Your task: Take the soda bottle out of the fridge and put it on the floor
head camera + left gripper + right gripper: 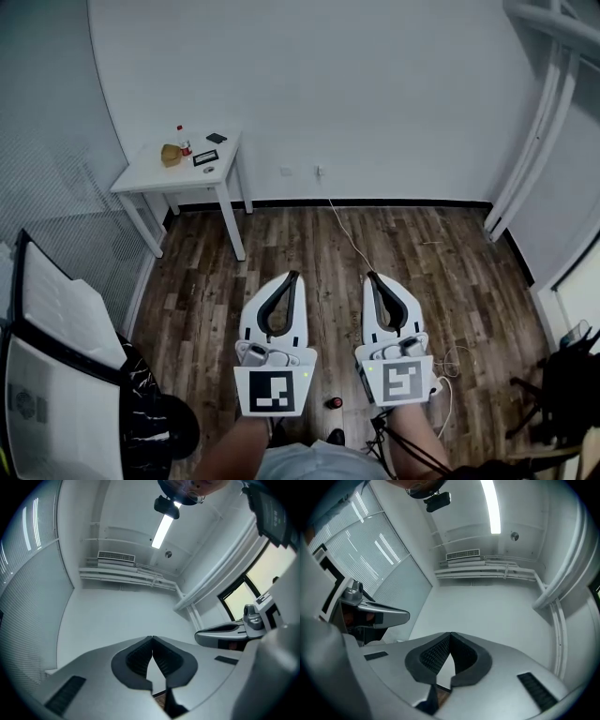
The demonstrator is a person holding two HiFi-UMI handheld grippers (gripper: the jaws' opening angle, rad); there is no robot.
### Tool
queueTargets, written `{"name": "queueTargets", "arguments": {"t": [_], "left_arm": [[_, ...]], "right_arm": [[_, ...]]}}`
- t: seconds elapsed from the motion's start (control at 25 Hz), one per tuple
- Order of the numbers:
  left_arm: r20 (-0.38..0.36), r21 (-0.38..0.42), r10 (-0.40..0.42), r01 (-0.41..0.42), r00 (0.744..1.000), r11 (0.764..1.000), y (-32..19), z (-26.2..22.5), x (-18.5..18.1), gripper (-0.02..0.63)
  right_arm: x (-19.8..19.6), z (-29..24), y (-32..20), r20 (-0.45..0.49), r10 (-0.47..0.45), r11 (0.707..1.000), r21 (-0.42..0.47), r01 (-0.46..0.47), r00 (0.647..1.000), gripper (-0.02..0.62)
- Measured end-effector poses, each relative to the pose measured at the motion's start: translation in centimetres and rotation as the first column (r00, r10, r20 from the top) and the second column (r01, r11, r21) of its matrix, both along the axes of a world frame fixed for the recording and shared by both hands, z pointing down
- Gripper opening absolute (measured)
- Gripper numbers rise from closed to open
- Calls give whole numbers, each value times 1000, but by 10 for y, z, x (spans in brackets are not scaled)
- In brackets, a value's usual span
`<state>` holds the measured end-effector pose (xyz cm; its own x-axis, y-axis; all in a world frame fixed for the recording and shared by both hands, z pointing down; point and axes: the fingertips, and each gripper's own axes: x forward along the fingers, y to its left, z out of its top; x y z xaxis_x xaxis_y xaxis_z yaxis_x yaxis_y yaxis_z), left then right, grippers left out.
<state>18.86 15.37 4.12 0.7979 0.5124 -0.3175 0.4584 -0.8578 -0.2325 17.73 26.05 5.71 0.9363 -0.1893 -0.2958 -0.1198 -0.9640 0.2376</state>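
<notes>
The left gripper and the right gripper are held side by side in front of the person. They are near each other but apart, both pointing forward and tilted slightly upward. In each gripper view the dark ribbed pads meet at their tips, so both sets of jaws are closed with nothing between them. Only a narrow wedge of gap remains behind the touching tips. The left marker cube and the right marker cube sit at the rear, facing the head camera. The forearms reach in from the bottom edge behind the cubes. Each gripper view shows the other gripper alongside, roughly level with it.
</notes>
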Motion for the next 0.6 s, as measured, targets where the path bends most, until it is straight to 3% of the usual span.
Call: {"name": "queueTargets", "arguments": {"t": [0.2,0.4,0.6], "left_arm": [[12,-50,-11,11,1000,999,-12,-6,-6,17],[-2,-30,-12,12,1000,999,-15,-8,-12,17],[11,-58,-12,13,1000,998,-16,-8,-15,17]], "right_arm": [[-7,-5,-12,-8,-10,1000,-8,10,1000,11],[-13,-8,-16,-17,-13,1000,-9,13,1000,11],[-17,-7,-16,-17,-8,1000,-4,8,1000,11]]}}
